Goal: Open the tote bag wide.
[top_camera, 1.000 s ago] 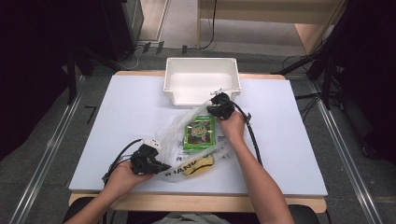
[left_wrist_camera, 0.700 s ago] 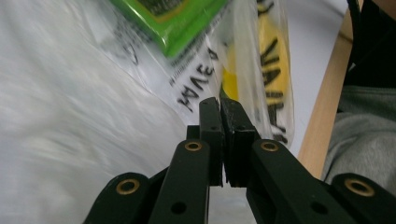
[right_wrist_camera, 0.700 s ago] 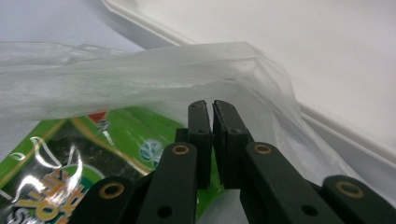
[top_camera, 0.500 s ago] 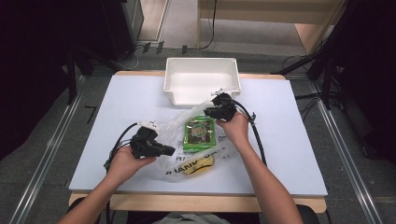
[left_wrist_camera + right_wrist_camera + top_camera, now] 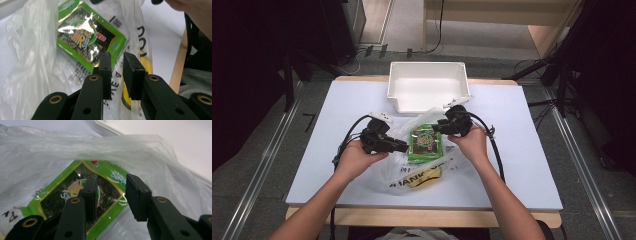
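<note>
Now we're over the white counter [image 5: 522, 165], and the landmark is the clear plastic bag [image 5: 412, 165] lying in the middle of it. Inside that bag we see a green snack packet [image 5: 425, 143] toward its far end, and something yellow [image 5: 424, 177] lower down, toward the near end. Our left gripper [image 5: 399, 146] sits at the bag's left edge, its fingers [image 5: 106, 67] parted with a narrow gap and nothing between them, poised just above the printed plastic beside the packet. Our right gripper [image 5: 439, 127] is at the bag's far right corner, fingers [image 5: 138, 192] released and spread wider, pointing into the bag's mouth over the green packet. Beyond the bag's far end sits a white bin [image 5: 397, 100], just apart from the plastic.
</note>
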The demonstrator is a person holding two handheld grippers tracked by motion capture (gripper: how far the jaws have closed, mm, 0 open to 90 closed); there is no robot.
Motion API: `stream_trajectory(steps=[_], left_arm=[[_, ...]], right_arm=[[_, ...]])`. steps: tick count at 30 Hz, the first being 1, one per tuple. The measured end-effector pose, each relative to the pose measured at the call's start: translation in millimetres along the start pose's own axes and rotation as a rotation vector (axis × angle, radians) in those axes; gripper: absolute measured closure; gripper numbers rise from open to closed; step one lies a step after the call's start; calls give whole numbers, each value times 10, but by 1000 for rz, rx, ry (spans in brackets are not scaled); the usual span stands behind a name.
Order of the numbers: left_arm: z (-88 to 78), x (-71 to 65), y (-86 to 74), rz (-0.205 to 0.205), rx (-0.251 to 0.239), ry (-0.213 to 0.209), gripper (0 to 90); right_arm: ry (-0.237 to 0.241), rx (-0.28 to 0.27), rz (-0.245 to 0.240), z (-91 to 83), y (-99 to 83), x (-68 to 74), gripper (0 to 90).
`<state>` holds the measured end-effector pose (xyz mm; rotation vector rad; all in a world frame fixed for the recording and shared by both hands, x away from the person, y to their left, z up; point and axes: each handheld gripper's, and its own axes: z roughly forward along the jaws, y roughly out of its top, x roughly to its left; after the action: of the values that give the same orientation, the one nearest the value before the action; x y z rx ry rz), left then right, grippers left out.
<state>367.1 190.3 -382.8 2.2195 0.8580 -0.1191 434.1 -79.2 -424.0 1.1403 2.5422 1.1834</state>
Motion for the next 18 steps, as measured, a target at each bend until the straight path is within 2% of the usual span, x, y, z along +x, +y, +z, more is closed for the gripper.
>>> stream_trajectory(steps=[5, 9, 11, 14, 18], left_arm=[[55, 50, 138, 17, 6, 27, 834], [127, 134, 264, 6, 6, 37, 884], [155, 149, 324, 11, 3, 32, 900], [216, 186, 450, 28, 10, 44, 900], [297, 246, 590, 37, 7, 51, 900]], right_arm=[[5, 0, 1, -80, -126, 11, 668], [16, -2, 7, -139, -200, 28, 708], [19, 1, 15, -167, -239, 51, 748], [11, -4, -11, -190, -300, 80, 827], [25, 2, 2, -213, -353, 101, 897]])
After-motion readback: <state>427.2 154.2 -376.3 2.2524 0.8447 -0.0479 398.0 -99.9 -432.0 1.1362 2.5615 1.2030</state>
